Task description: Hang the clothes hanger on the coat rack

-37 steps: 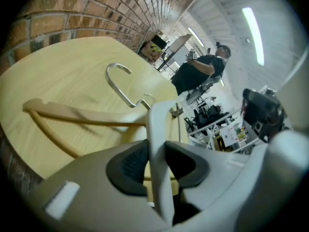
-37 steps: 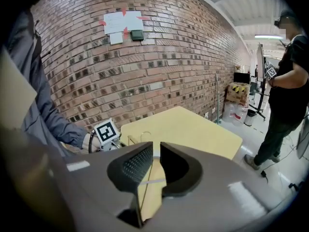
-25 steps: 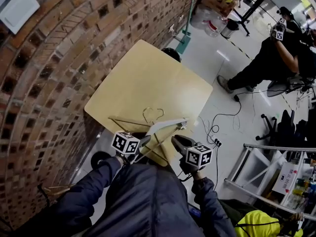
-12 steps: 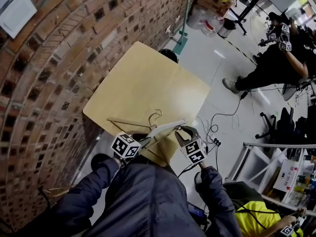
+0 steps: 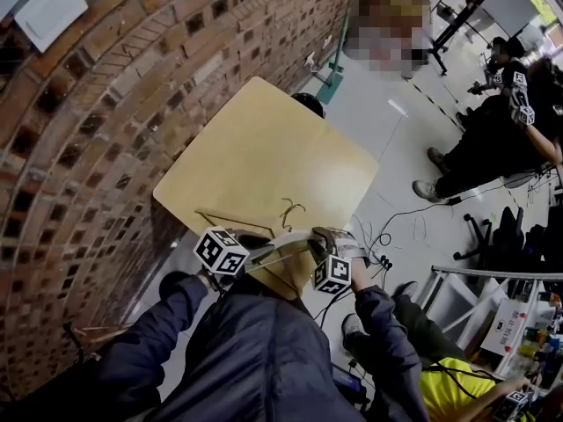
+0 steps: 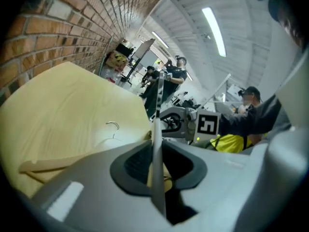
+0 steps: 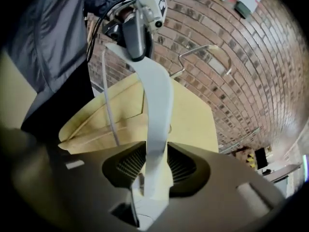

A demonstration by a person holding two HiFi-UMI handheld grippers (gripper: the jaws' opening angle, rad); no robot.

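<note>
Above the near corner of the yellow bench [image 5: 255,148], beside the brick wall [image 5: 106,130], the white clothes hanger [image 5: 283,238] spans both claws. The left claw [image 6: 157,167] is clenched on one arm. The right claw [image 7: 155,170] has just been opening and stands released around the other arm.

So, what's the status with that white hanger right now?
Left hand-held gripper just closed, clamping white flat clothes hanger. Right hand-held gripper just opening, hanger loose between jaws. Coat rack not in view.
</note>
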